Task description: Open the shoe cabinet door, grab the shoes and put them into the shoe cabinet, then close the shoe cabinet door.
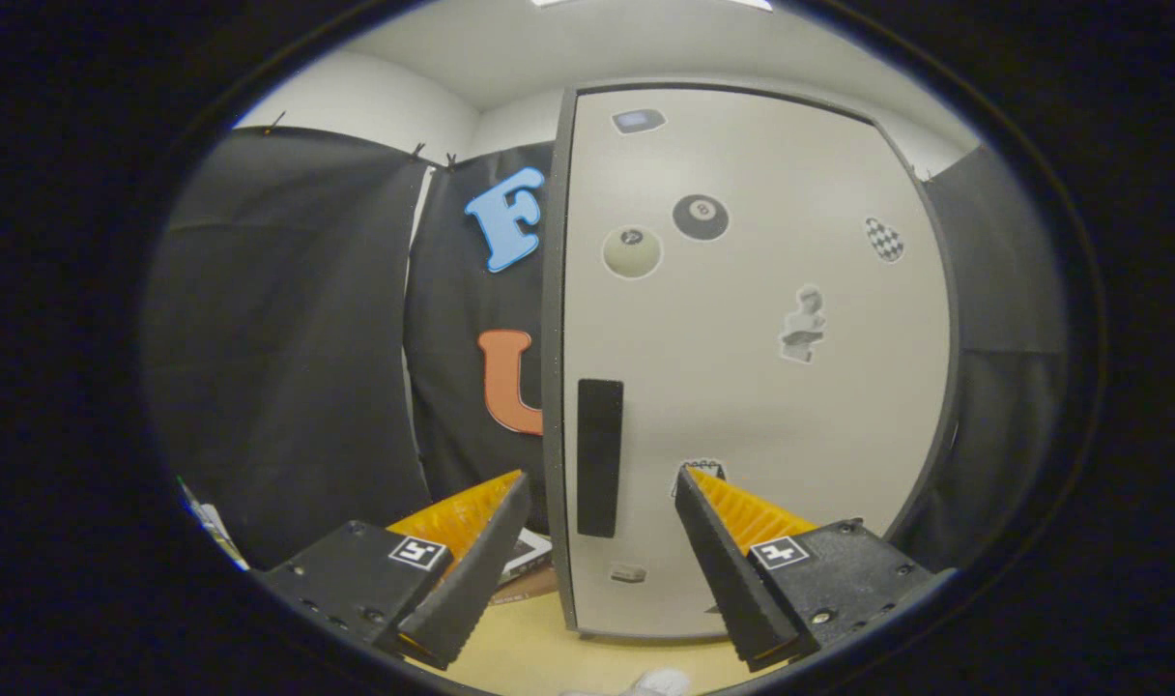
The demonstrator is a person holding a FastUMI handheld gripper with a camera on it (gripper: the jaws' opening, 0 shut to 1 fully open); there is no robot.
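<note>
The shoe cabinet [752,387] stands upright just ahead of me, its pale door shut and dotted with stickers. A dark vertical handle [599,456] sits near the door's left edge. My gripper [602,476] is open, and the handle shows in the gap between the two fingertips, a short way beyond them; I cannot tell if anything touches it. A bit of something white [660,681], perhaps a shoe, peeks in at the bottom below the fingers, on the tan surface [539,643].
Black cloth walls [288,338] hang to the left of the cabinet and to its right. A small flat object [525,556] lies on the surface by the cabinet's left foot, behind my left finger.
</note>
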